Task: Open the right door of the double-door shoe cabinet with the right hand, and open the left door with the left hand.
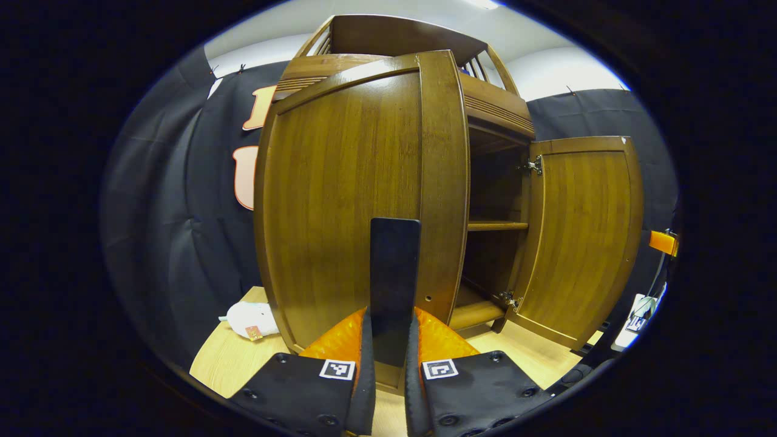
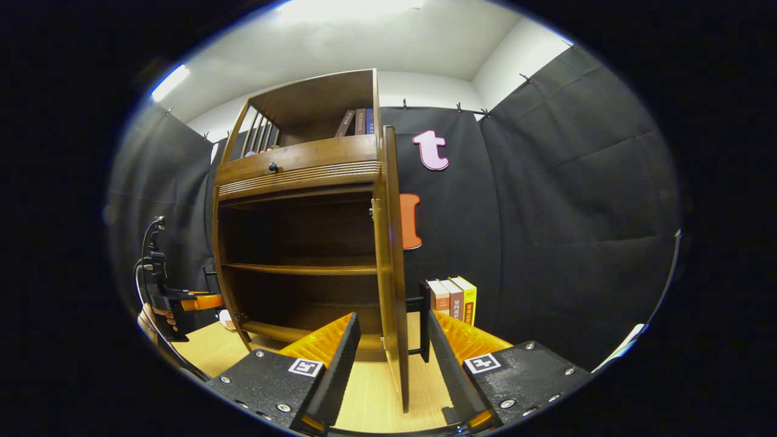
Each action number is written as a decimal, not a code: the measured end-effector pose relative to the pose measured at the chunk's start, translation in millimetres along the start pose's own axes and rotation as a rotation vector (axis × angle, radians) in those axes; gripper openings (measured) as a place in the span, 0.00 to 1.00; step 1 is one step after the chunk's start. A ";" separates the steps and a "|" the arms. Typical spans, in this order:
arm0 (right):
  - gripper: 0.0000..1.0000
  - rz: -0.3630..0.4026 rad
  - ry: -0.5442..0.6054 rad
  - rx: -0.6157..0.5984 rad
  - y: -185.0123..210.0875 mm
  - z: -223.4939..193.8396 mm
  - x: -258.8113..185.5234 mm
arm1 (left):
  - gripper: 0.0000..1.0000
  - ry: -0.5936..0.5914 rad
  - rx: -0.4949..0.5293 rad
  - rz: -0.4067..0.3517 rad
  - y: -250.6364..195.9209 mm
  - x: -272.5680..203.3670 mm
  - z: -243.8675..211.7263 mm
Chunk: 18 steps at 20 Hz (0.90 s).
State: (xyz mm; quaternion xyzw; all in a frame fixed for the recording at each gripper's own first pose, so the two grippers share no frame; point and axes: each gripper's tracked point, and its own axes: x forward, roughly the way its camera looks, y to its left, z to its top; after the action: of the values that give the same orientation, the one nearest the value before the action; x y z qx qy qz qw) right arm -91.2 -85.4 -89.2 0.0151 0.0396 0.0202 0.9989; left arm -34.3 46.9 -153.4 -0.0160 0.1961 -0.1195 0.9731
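The brown wooden shoe cabinet (image 2: 297, 176) shows its dark shelves (image 2: 300, 267). In the left gripper view the left door (image 1: 340, 200) faces me, swung out from the cabinet. My left gripper (image 1: 391, 312) is shut on the door's flat black handle (image 1: 394, 267). The right door (image 1: 586, 237) stands wide open at the right. In the right gripper view that door (image 2: 390, 255) is edge-on between the fingers of my open right gripper (image 2: 393, 317). Far left there, a hand holds the left gripper (image 2: 182, 300).
Three books (image 2: 452, 298) stand against the black cloth right of the cabinet, and more books (image 2: 358, 121) sit in its top compartment. A white soft toy (image 1: 252, 318) lies on the light wood surface (image 1: 230, 358) left of the cabinet. A drawer knob (image 2: 273, 166) sticks out above the shelves.
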 end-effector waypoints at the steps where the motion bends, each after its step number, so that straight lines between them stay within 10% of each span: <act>1: 0.70 0.008 0.001 -0.002 6.2 0.4 0.7 | 0.27 0.001 0.003 0.006 4.2 -6.2 -1.4; 18: 0.70 0.098 -0.014 0.011 70.6 10.0 7.0 | 0.19 -0.027 0.013 0.107 84.3 -75.7 -3.5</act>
State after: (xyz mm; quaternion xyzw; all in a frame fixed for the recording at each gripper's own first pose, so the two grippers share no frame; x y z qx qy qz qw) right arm -86.2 -14.8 -77.6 0.0228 0.0319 0.0687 0.9969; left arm -84.4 146.8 -134.6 -0.0009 0.1827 -0.0686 0.9808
